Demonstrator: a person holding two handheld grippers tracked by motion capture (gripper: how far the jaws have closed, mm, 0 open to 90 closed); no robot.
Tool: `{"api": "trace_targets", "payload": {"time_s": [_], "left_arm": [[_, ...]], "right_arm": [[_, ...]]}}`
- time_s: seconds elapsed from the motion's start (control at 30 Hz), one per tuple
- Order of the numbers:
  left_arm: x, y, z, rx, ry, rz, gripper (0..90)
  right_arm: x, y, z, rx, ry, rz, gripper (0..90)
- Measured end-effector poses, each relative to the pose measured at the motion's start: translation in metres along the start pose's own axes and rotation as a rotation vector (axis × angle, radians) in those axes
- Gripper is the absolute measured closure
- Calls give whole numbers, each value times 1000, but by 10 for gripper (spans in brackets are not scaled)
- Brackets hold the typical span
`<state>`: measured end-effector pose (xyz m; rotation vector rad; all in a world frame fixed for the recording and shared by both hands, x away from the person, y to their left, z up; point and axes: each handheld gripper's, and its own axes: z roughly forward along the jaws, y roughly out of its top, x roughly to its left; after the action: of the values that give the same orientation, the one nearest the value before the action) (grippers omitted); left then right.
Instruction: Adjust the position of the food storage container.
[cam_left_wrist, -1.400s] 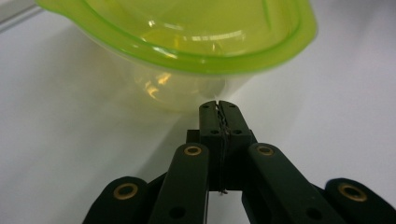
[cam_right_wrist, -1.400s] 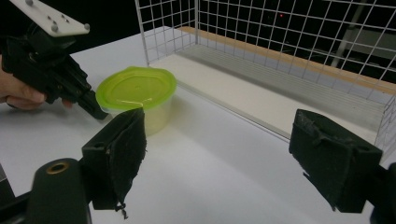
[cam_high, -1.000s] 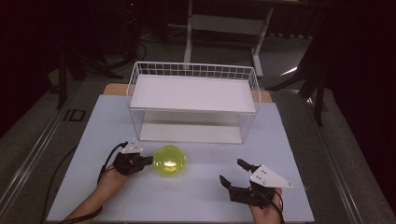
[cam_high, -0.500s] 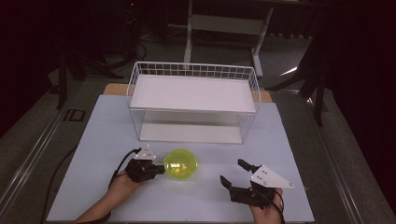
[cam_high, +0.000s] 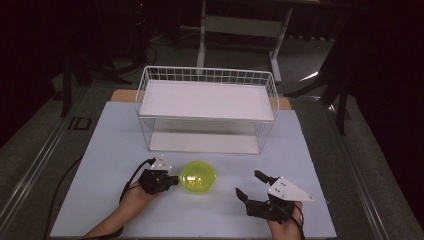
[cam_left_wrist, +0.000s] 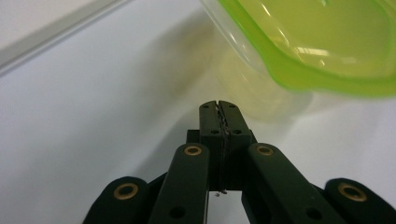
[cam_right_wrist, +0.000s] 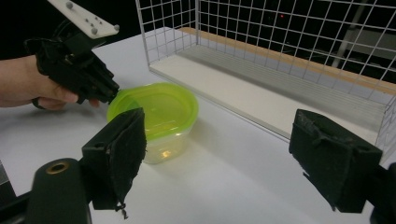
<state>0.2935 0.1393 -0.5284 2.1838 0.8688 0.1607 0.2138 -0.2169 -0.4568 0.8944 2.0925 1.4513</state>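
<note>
Just beyond the tips of the left gripper (cam_high: 172, 179) sits a yellow-green lidded container (cam_high: 198, 177) on the white table (cam_high: 110, 150); in the left gripper view the jaws are pressed flat together with nothing between them, and the container's rim (cam_left_wrist: 299, 70) runs off the top and right edges, so most of it is cut off there. Whether the closed tips actually touch the rim is hard to make out: from the right gripper view they seem to meet its edge. The right gripper (cam_high: 255, 187) rests well to the right of the container, jaws spread wide and holding nothing. Behind both stands a white wire basket (cam_high: 207, 80), whose far wall is partly lost against the dark background.
</note>
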Motion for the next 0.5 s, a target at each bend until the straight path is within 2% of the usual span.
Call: {"api": "trace_targets", "payload": {"time_s": [0.07, 0.13, 0.2, 0.5], "left_arm": [[-1, 2, 1, -2, -4, 2, 900], [-7, 5, 6, -5, -29, 7, 900], [-11, 6, 8, 2, -35, 20, 900], [-25, 16, 21, 18, -71, 30, 900]], "right_arm": [[0, 0, 0, 0, -1, 3, 186], [-1, 0, -1, 1, -3, 5, 186], [-1, 0, -1, -1, -3, 4, 186], [-1, -1, -2, 0, -2, 5, 186]]}}
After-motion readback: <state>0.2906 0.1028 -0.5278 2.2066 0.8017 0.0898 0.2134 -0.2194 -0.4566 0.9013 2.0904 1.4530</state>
